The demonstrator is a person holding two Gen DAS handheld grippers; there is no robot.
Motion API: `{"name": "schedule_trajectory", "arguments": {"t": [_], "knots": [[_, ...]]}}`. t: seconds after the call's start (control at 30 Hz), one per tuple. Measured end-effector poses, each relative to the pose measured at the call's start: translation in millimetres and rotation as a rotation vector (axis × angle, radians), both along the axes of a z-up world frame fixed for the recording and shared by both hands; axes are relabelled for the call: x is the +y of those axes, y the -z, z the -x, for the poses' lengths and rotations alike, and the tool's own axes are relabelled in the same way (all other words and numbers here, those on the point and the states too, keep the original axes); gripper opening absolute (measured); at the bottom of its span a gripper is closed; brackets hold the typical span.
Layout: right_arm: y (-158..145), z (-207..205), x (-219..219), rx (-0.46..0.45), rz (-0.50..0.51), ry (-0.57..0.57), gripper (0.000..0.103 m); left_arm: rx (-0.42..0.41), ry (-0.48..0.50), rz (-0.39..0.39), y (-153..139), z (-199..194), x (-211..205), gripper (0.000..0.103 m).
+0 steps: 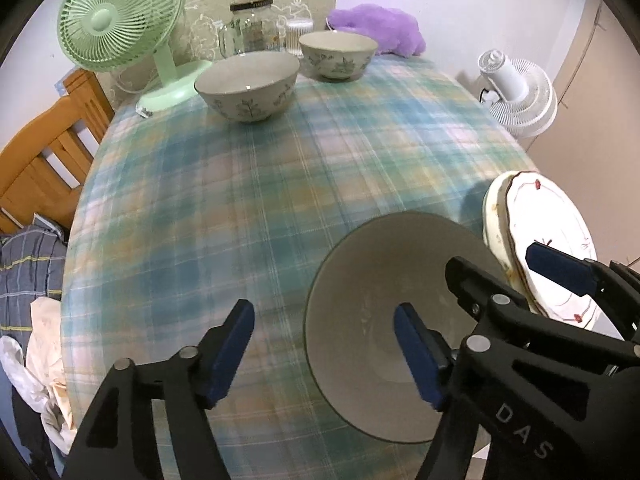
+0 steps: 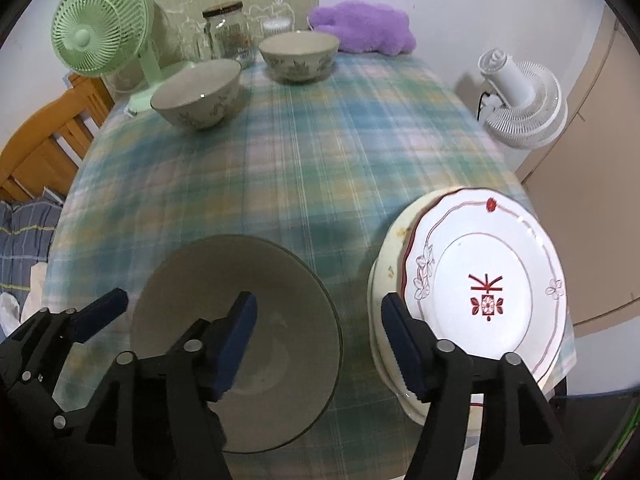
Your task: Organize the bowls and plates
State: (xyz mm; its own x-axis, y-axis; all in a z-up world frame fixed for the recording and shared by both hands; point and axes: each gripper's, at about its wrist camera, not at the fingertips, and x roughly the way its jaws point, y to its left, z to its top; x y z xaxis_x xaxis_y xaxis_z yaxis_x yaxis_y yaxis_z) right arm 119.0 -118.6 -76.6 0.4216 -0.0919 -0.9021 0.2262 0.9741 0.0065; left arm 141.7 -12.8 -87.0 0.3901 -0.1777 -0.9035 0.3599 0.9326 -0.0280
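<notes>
Near bowl point(image 1: 384, 320): on bench point(image 1: 240, 200), my left fingers point(image 1: 324, 352) released astride its rim. Plates point(image 2: 480, 292): stacked beside it for tidiness, right fingers point(image 2: 320, 344) released. Two bowls point(image 1: 248, 84) far, unstacked.

Each hand-held unit is a two-finger gripper of matte black plastic. The left gripper point(image 1: 324, 346) carries two angular, skeletonised finger arms with triangular cut-outs. Round silver pivot pins sit at the linkage joints. Each finger ends in a flat rectangular pad point(image 1: 418, 356) of dark blue, with a finely ribbed edge. The right gripper point(image 2: 318, 344) is of identical construction: black linkage arms, silver pins, dark blue pads point(image 2: 236, 344). In the left wrist view its housing bears the raised grey letters "DAS" point(image 1: 524, 430). A thin green cable point(image 2: 628, 432) runs at the lower right edge of the right wrist view.
</notes>
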Motion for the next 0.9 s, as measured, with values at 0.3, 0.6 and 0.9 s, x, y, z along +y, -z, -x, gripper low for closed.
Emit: {"name": "schedule_trajectory", "arguments": {"t": [0.3, 0.6, 0.9], "knots": [[-28.3, -3.1, 15.5, -0.069, -0.009, 0.005, 0.076, -0.052, 0.000, 0.055, -27.8, -6.4, 18.8, 0.081], [-61.0, -21.4, 19.9, -0.154, -0.037, 0.012, 0.076, -0.114, -0.031, 0.084, -61.3, -31.4, 23.4, 0.081], [-71.1, -76.2, 5.3, -0.170, -0.025, -0.062, 0.076, -0.139, -0.130, 0.070, -68.6, -76.6, 11.8, 0.081]]}}
